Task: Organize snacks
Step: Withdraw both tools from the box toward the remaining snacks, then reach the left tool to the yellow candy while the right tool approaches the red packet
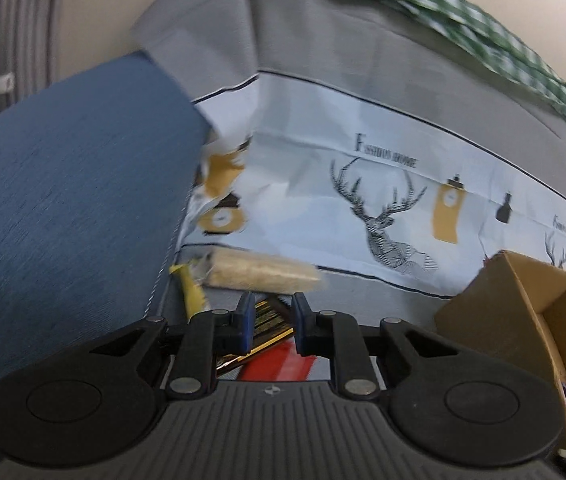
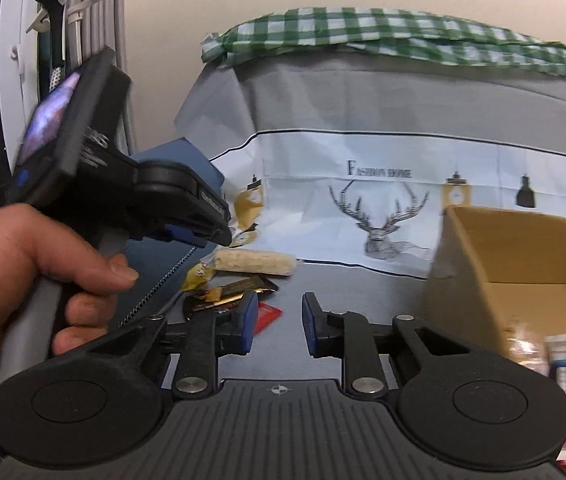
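Grey tabletop [image 2: 343, 280] with a deer-print cloth [image 2: 383, 216] hung behind is seen in both views, blurred in places. Left gripper [image 1: 270, 322] is seen with jaws narrowed around a black-and-gold snack packet [image 1: 269, 320]; the pads sit at its edges, but whether they actually press on it cannot be told. A red wrapper [image 1: 279, 362] lies just under the fingers. Right gripper [image 2: 279, 326] is seen narrowed with only bare table between its pads, nothing held.

Outward from the tools: a pale rice-cracker roll [image 2: 257, 262] and a yellow wrapper [image 2: 199, 274] lie at the table's back, beside a blue cushion [image 1: 63, 200]. A cardboard box [image 2: 523, 264] stands open at the right (a few snacks show at its near edge, blurred). In the right wrist view the left gripper is seen held in a hand [image 2: 23, 280], hovering over the loose pile.

Step in hand is judged to be the pick of the black-and-gold packet. A firm pinch across its width should be confirmed before lifting, the red wrapper should be kept out of the grip, and the packet is best carried over the box wall rather than dragged.
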The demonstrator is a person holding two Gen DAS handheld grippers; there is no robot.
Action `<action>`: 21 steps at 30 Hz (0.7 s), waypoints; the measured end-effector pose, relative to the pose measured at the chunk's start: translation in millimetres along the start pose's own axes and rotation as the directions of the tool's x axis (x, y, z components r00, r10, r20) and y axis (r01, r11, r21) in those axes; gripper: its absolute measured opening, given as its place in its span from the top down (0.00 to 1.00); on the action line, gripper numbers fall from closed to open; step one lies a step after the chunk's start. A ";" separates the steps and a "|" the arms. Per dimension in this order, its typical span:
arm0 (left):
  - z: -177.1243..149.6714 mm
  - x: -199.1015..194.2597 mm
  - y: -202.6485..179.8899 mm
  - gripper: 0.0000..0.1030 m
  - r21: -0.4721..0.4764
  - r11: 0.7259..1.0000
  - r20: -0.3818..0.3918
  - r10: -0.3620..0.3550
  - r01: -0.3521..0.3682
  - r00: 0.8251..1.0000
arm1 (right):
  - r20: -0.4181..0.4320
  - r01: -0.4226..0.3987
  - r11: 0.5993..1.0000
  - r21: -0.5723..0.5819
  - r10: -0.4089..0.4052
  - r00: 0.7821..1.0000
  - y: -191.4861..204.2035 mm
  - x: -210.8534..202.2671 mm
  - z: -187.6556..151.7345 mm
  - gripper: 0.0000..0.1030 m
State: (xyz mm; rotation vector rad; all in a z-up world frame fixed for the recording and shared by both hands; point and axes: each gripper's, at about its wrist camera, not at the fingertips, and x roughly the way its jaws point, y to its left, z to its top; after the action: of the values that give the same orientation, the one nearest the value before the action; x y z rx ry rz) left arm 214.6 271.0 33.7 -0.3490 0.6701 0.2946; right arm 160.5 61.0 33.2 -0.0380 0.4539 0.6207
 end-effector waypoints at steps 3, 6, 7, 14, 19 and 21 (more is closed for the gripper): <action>0.6 -0.4 8.8 0.79 -0.006 1.000 -0.004 0.026 -0.026 1.000 | -0.016 0.007 1.000 0.021 -0.006 1.000 7.2 25.6 -2.5 0.75; 3.4 -2.9 19.7 0.79 -0.039 0.998 0.010 0.054 -0.053 0.999 | -0.042 0.019 0.999 0.043 -0.018 0.999 11.3 50.7 -7.6 0.75; 4.3 -2.9 23.3 0.79 -0.054 0.996 0.015 0.070 -0.069 0.997 | -0.051 0.023 0.998 0.051 -0.021 0.999 11.9 58.5 -9.4 0.75; 10.0 -2.7 27.3 0.83 -0.085 0.991 0.044 0.104 -0.100 0.994 | -0.123 0.011 0.996 0.089 0.000 0.992 18.4 109.6 -21.0 0.46; 12.5 -4.1 28.1 0.83 -0.089 0.991 0.049 0.105 -0.100 0.993 | -0.173 -0.006 0.996 0.088 0.021 0.985 24.4 139.3 -29.0 0.30; 12.0 -4.5 29.1 0.83 -0.091 0.991 0.048 0.105 -0.100 0.993 | -0.193 -0.010 0.996 0.088 0.026 0.981 26.3 149.9 -30.4 0.24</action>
State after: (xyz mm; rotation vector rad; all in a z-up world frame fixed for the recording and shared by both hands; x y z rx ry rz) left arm 207.0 301.4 39.0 -0.3902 0.6253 0.4308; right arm 241.2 160.2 -54.8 -0.0121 0.6702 0.6172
